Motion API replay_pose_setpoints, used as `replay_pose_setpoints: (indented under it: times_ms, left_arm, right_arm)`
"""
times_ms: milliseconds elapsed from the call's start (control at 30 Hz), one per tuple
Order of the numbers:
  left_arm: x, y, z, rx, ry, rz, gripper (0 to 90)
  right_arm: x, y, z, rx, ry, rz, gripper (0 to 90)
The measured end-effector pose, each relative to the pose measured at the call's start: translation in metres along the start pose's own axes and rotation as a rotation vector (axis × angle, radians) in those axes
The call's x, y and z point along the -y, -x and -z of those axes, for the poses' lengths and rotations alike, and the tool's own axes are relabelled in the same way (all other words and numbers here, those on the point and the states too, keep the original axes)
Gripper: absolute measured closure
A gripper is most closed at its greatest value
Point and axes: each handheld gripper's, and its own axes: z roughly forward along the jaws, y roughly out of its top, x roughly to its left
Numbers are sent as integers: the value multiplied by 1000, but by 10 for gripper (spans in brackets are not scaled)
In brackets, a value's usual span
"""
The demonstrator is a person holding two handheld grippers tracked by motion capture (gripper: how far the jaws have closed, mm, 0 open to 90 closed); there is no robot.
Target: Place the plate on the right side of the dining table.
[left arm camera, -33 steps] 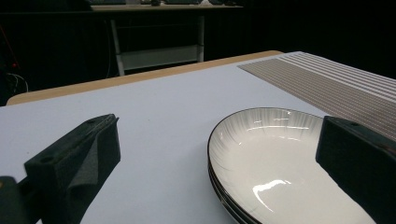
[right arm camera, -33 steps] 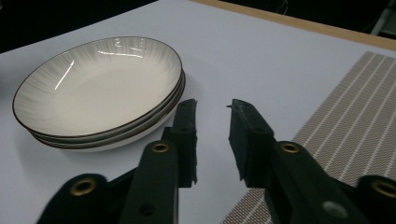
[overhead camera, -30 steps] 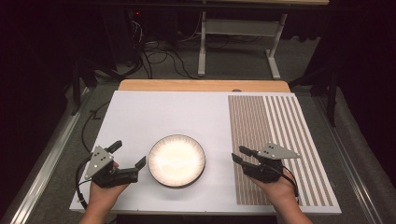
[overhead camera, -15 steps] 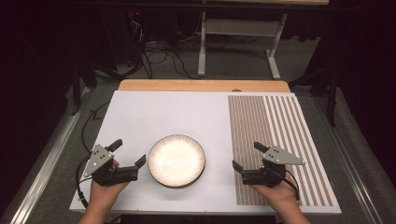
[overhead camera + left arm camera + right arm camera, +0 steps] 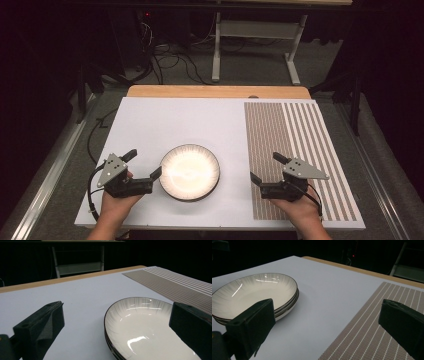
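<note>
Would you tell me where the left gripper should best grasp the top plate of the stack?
Probably its raised rim on the near-left edge, coming in level from the left: the top plate flares above those beneath, and the open left gripper already faces that side.

white plates (image 5: pixel 189 171), brown striped mat (image 5: pixel 300 150)

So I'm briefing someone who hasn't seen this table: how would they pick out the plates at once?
Start from the white table, whose right part is covered by a brown striped mat. On the bare white part, near the front edge and between the two grippers, sits a small stack of plates. They are the only round things there: glossy cream-white with thin dark rims.
</note>
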Motion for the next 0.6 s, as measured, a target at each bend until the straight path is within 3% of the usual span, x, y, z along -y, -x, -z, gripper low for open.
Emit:
replay_pose_setpoints:
  times_ms: [267, 433, 600]
  left_arm:
    - [-3, 1, 2, 9, -6, 1, 5]
    - [-2, 2, 2, 4, -17, -3, 6]
    - [-3, 0, 1, 1, -21, 11, 11]
  right_arm:
    - [-5, -12, -4, -14, -16, 54, 149]
    - [-11, -19, -9, -55, -25, 71, 184]
    - [-15, -25, -21, -68, -40, 85, 315]
